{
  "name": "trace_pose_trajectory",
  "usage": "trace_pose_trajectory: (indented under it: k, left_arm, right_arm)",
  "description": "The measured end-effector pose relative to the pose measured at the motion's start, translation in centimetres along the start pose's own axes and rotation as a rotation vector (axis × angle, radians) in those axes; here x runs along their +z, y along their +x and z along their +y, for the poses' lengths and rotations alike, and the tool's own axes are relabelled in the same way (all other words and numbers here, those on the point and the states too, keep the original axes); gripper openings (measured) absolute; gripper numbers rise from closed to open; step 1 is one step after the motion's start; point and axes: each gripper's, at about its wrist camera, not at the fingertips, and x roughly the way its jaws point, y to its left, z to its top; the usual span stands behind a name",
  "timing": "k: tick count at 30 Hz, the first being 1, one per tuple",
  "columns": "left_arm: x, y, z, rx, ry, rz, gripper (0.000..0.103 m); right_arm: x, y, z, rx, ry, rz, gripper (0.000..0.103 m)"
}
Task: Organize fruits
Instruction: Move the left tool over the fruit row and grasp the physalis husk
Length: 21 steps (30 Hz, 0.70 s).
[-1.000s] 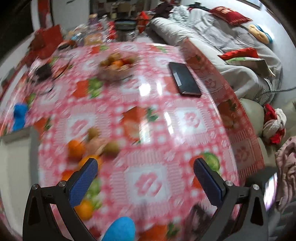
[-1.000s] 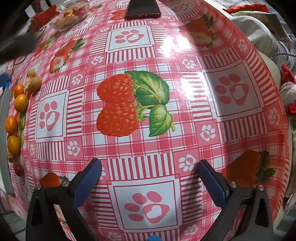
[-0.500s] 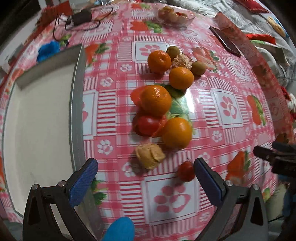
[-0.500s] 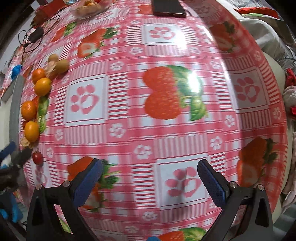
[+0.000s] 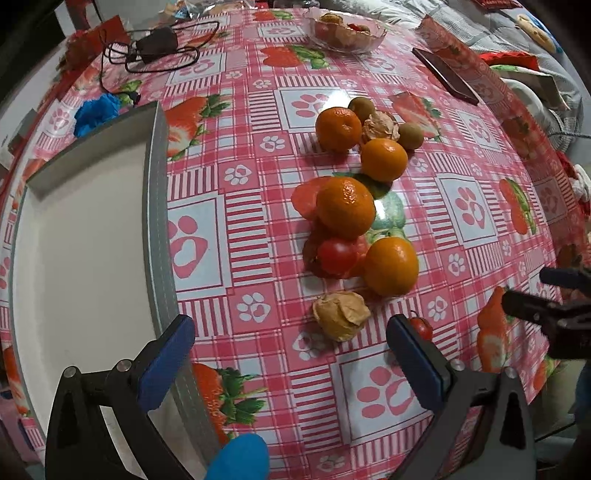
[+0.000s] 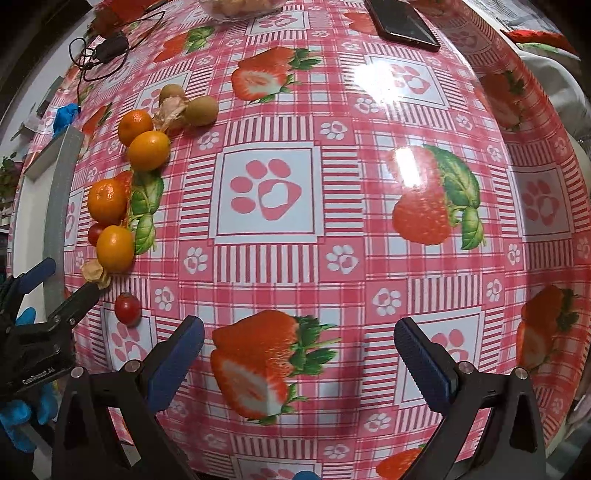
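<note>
Several oranges lie in a loose line on the red checked tablecloth, with a tomato, two papery husked fruits, two small green-brown fruits and a cherry tomato. A white tray with a grey rim lies left of them. My left gripper is open and empty, just short of the nearest husked fruit. My right gripper is open over bare cloth; the oranges and cherry tomato sit to its left.
A glass bowl of fruit stands at the far side. A dark phone lies at the far right, a charger with cable at the far left, and a blue crumpled thing beside the tray. A sofa runs along the right edge.
My left gripper swung from the far table view down to the fruit cluster and closed in on it. My right gripper's view shifted left, bringing the fruits and the left gripper nearer.
</note>
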Motion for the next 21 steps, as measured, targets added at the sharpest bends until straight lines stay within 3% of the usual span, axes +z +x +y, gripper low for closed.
trace_pose_trajectory:
  k: [12,18,21]
  left_arm:
    - [1.3,2.8,-1.0,0.074,-0.070,0.094,0.103]
    - [0.8,2.6,-0.7,0.072,-0.085,0.053,0.103]
    - [1.0,2.6,-0.7,0.068,-0.082,0.110,0.103]
  right_arm:
    - [-0.1,-0.5,-0.8,0.013,0.014,-0.002,0.103]
    - [0.1,-0.1,0.0,0.025,0.017,0.000,0.103]
    - [0.7,0.0,0.4,0.033,0.014,0.004,0.103]
